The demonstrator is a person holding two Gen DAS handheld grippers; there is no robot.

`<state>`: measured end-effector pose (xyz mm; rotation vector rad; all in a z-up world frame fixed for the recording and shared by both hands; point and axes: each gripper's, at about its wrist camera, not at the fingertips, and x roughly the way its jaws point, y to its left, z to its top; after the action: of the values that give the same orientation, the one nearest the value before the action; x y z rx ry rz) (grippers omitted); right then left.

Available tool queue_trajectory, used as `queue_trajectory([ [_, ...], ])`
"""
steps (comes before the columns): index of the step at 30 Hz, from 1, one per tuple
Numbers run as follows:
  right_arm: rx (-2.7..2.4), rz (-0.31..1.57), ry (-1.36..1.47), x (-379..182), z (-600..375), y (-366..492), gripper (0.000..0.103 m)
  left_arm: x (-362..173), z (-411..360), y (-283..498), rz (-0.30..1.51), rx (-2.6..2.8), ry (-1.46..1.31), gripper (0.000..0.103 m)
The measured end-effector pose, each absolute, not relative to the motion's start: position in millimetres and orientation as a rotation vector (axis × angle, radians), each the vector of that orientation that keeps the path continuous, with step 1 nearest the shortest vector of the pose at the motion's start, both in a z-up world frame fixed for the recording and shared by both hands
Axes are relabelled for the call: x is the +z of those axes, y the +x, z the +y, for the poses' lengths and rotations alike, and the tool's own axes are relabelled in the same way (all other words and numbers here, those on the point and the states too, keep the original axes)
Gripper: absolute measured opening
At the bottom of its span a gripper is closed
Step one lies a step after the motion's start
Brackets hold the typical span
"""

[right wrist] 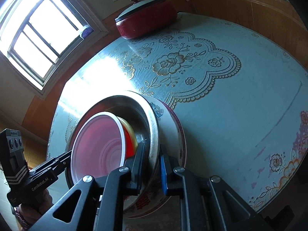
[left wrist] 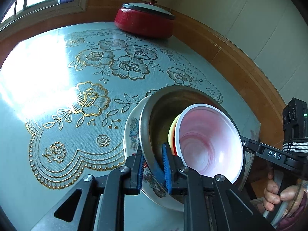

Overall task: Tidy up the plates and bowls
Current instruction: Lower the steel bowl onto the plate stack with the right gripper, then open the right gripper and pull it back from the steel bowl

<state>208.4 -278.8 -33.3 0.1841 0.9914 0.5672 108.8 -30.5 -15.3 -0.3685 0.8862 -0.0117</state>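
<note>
A nested stack stands near the table's front edge. A white floral basin [left wrist: 130,134] [right wrist: 173,132] holds a steel bowl [left wrist: 163,111] [right wrist: 132,111], then a yellow bowl [left wrist: 171,130] [right wrist: 130,132] and a pink bowl with a white rim [left wrist: 207,140] [right wrist: 98,146]. My left gripper [left wrist: 153,165] is shut on the steel bowl's near rim, one blue pad inside and one outside. On the opposite side my right gripper [right wrist: 153,163] clamps the same rim. Each gripper shows in the other's view: right gripper [left wrist: 248,146], left gripper [right wrist: 63,158].
A red pot with a grey lid [left wrist: 144,19] [right wrist: 146,17] sits at the table's far edge against the wooden wall panel. The table's cloth [left wrist: 86,96] [right wrist: 221,96] is pale blue with gold flowers. A window [right wrist: 38,34] is on the left. A person's hand [left wrist: 275,194] holds the right gripper.
</note>
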Motion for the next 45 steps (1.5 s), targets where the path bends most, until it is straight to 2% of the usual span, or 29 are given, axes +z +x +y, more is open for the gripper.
queue_trajectory([
  [5, 0.585, 0.996, 0.211, -32.6, -285.7, 206.1, 0.016, -13.2, -28.0, 104.5, 0.879, -0.004, -0.406, 0.019],
  [7, 0.591, 0.992, 0.227, -30.9, -289.9, 205.3, 0.021, -11.7, -23.6, 100.3, 0.864, -0.01, -0.445, 0.02],
  [23, 0.596, 0.955, 0.231, -23.3, -304.7, 190.5, 0.024, -7.5, -26.8, 83.1, 0.835, 0.002, -0.477, 0.021],
  [30, 0.642, 0.949, 0.36, -21.1, -334.6, 182.8, 0.028, 10.2, -3.7, 61.3, 0.745, 0.046, -0.55, 0.021],
  [37, 0.674, 1.042, 0.309, -44.0, -329.8, 173.5, 0.028, -9.7, 15.0, 55.6, 0.801, 0.168, -0.545, 0.021],
  [43, 0.706, 1.083, 0.259, -60.0, -311.9, 171.4, 0.028, -19.8, -3.5, 59.6, 0.837, 0.142, -0.491, 0.021],
  [45, 0.699, 1.062, 0.242, -58.9, -309.6, 170.8, 0.024, -21.0, -11.1, 61.3, 0.845, 0.117, -0.477, 0.021],
])
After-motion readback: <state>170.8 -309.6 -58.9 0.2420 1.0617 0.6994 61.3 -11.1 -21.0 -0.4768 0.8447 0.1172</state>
